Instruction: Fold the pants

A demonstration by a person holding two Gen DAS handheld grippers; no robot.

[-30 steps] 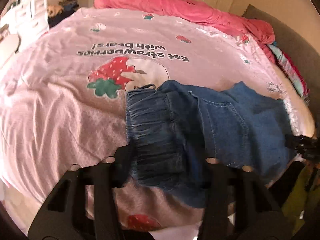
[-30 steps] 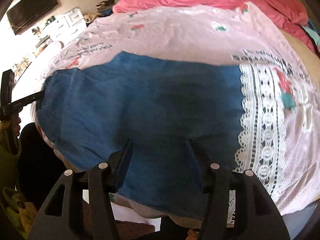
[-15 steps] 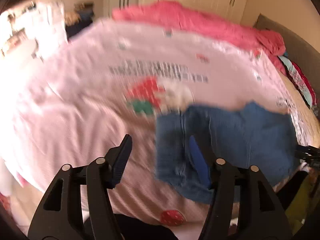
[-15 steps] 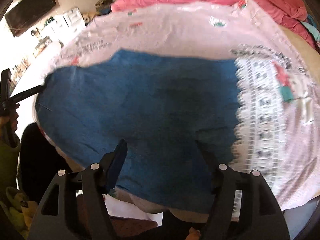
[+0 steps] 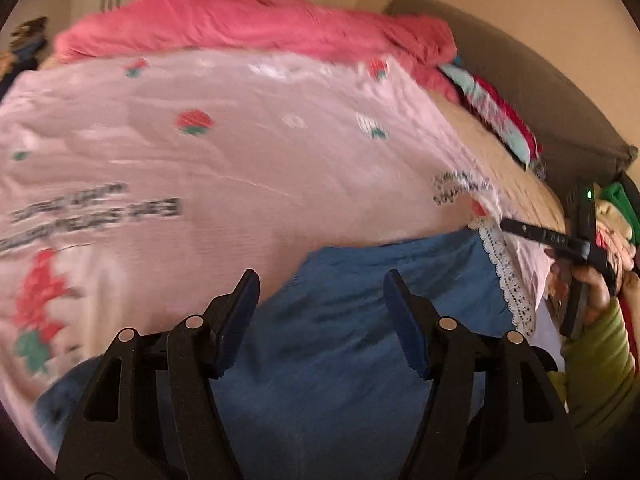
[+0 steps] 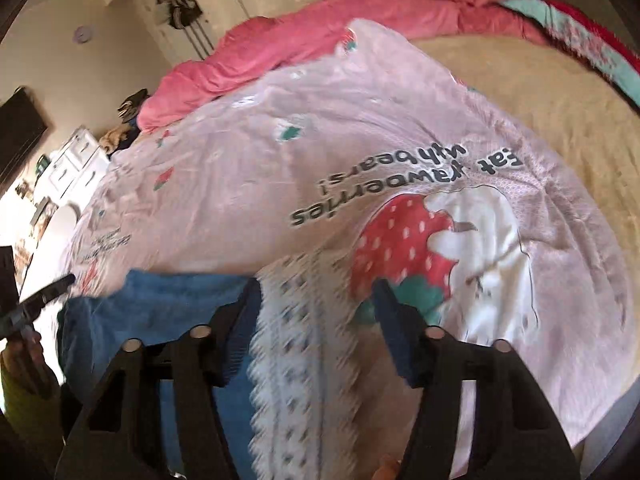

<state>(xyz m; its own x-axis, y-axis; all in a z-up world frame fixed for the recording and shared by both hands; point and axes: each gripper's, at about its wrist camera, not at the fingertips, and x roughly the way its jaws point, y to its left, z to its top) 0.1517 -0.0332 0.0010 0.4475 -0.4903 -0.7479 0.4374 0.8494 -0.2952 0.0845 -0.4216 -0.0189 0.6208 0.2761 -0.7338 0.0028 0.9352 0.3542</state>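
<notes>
The blue denim pants (image 5: 360,340) lie flat on the pink strawberry bedspread (image 5: 240,140) near the bed's front edge. My left gripper (image 5: 320,292) is open and empty, held above the pants. My right gripper (image 6: 316,300) is open and empty, over the white lace border (image 6: 304,360) of the bedspread, with the pants (image 6: 160,312) to its left. Each gripper shows at the edge of the other's view, the right one (image 5: 560,240) and the left one (image 6: 40,300).
A pink duvet (image 5: 240,20) is bunched at the far side of the bed. Colourful folded cloth (image 5: 492,112) lies by the grey headboard (image 5: 540,80). White drawers (image 6: 76,164) and a dark screen (image 6: 16,136) stand beyond the bed's left side.
Both grippers have let go of the pants and pulled back. The left view has swung right along the pants; the right view has swung right toward the strawberry print.
</notes>
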